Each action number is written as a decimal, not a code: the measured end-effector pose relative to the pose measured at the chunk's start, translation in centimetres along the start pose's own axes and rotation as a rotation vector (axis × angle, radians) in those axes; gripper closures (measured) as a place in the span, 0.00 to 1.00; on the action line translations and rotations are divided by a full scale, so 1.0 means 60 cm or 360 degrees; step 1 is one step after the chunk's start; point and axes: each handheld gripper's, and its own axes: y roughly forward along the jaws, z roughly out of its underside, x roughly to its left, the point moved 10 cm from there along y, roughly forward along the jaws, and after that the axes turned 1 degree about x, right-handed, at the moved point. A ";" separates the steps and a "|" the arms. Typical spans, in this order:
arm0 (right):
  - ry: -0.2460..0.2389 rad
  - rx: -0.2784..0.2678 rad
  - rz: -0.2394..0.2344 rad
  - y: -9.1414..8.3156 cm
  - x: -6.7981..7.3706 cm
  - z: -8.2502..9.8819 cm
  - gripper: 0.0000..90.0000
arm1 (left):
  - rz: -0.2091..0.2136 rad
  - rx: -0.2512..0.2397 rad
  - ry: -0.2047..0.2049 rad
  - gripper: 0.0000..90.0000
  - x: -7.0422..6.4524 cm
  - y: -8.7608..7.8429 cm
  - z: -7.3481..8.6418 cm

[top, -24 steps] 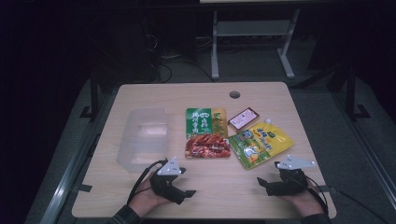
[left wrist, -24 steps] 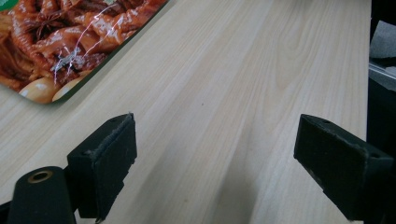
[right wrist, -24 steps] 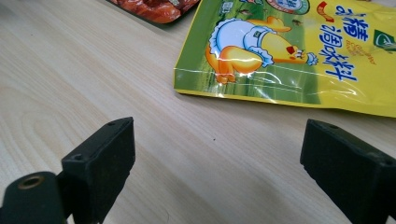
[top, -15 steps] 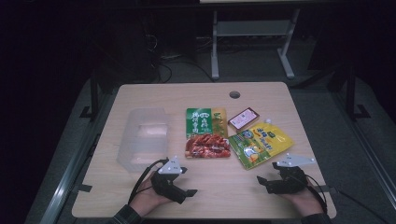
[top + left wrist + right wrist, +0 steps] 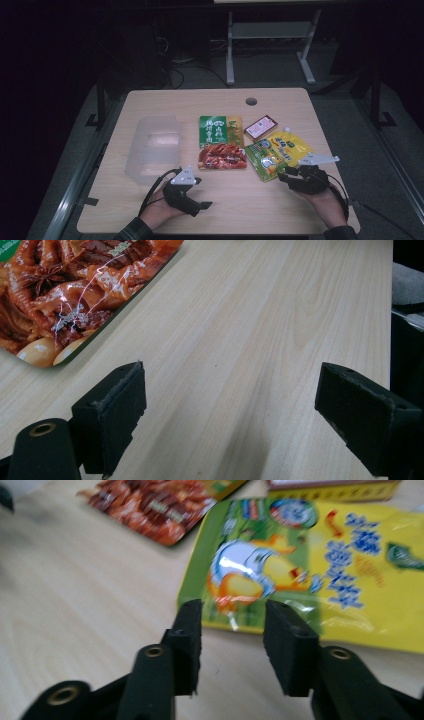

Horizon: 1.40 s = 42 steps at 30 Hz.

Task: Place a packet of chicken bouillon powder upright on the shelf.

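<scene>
Black left claw (image 5: 230, 405) gapes wide, empty; right claw (image 5: 232, 630) half-spread, empty.

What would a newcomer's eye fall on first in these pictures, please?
Probably the bright packets mid-table: a green-and-red food pouch beside a yellow-green pouch, with a clear plastic container to their left. Next, the right gripper, jaws open just short of the yellow-green pouch's edge, and the left gripper, open over bare wood.

Small print on red box (image 5: 260, 126) unreadable
</scene>
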 end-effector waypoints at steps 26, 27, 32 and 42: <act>0.0060 0.0017 0.0206 0.129 -0.121 -0.113 1.00 | 0.0026 -0.0027 0.0038 0.14 -0.003 -0.004 -0.010; 0.0065 0.0020 0.0220 0.131 -0.128 -0.114 1.00 | 0.0030 -0.0031 0.0035 0.14 -0.003 -0.003 -0.010; 0.0106 -0.0009 0.0233 0.146 -0.145 -0.125 1.00 | 0.0041 -0.0023 0.0019 0.14 -0.003 -0.001 -0.008; 0.0067 0.0023 0.0237 0.188 -0.146 -0.136 1.00 | 0.0037 -0.0033 -0.0006 0.14 0.000 -0.001 -0.009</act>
